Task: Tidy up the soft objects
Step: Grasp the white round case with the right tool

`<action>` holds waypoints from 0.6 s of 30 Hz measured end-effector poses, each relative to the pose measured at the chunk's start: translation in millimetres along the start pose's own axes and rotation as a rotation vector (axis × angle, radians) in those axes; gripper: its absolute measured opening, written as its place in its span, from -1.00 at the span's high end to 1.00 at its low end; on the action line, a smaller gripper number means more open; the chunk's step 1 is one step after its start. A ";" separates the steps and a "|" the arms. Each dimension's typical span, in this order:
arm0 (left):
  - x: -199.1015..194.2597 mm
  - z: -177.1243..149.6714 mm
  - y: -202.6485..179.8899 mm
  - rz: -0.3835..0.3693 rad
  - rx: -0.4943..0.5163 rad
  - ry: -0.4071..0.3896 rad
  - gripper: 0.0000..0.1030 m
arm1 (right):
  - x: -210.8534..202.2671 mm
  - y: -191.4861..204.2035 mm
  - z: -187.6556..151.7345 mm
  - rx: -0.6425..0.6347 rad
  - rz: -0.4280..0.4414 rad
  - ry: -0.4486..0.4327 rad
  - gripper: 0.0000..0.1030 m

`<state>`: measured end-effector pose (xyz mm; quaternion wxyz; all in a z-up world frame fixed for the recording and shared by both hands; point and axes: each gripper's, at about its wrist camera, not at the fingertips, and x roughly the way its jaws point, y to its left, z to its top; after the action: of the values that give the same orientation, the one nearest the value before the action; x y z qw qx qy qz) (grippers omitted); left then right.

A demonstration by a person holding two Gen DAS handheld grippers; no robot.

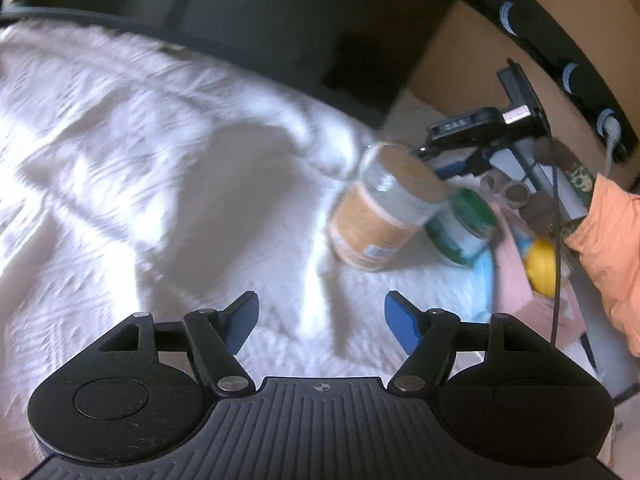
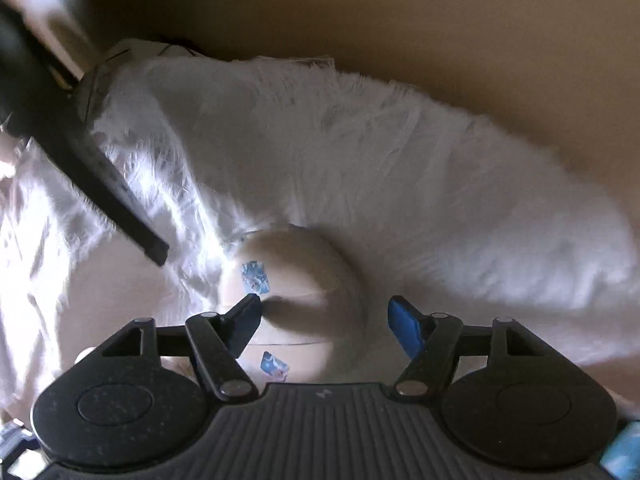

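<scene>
The soft thing nearest the work is a pale rounded bundle with small blue printed patches, lying on a white furry blanket; in the right wrist view it sits just ahead of the right gripper, toward six o'clock of the frame. That gripper's jaws are spread wide, and the left blue pad lies over the bundle's near edge while the right pad stands off to its side over the fur; whether either pad touches it cannot be told. A dark bar crosses the view from ten o'clock down toward the centre. In the left wrist view the left gripper also has its jaws spread, with nothing between them but the white blanket. Toward two o'clock of it lie an orange-labelled jar on its side and, just beside it, a green-lidded jar. Farther at three o'clock are a pink box with a yellow item in it, and an orange sleeve at the frame edge.
</scene>
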<state>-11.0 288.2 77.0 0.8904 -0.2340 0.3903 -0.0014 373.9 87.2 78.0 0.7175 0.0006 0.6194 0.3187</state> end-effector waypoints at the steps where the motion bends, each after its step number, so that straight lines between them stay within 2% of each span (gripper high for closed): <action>1: -0.1 -0.5 3.6 0.008 -0.009 0.001 -0.45 | 1.4 -1.1 2.3 0.021 0.040 0.010 -0.34; 4: 0.5 0.4 10.4 0.025 -0.028 -0.001 -0.45 | -5.9 6.4 2.4 -0.002 0.127 0.012 -0.28; 5: 1.1 1.4 10.9 0.029 -0.032 -0.002 -0.45 | -11.2 11.6 0.9 -0.032 0.168 0.005 -0.20; 6: 1.4 2.5 10.7 0.031 -0.031 -0.003 -0.45 | -14.2 15.6 0.4 -0.045 0.188 -0.003 -0.11; 7: 1.9 3.7 9.3 0.030 -0.027 -0.005 -0.45 | -15.2 19.1 0.0 -0.048 0.197 0.001 0.09; 8: 2.9 5.1 7.2 0.030 -0.020 -0.005 -0.45 | -13.1 22.0 0.2 -0.049 0.198 0.012 0.21; 12: 2.2 11.6 -4.1 0.026 0.027 -0.002 -0.45 | -9.5 24.9 1.0 -0.017 0.185 0.004 0.24; 13: 2.1 13.1 -7.1 0.032 0.042 -0.001 -0.45 | -12.2 24.6 0.9 0.004 0.188 0.027 0.25; 18: 5.1 18.7 -20.7 0.023 0.083 -0.008 -0.45 | -62.3 24.2 -14.3 -0.003 0.050 -0.087 0.25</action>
<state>9.3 276.6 93.0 0.9009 -0.1923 0.3890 -0.0067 348.3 72.3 139.6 0.7356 0.0289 0.5869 0.3371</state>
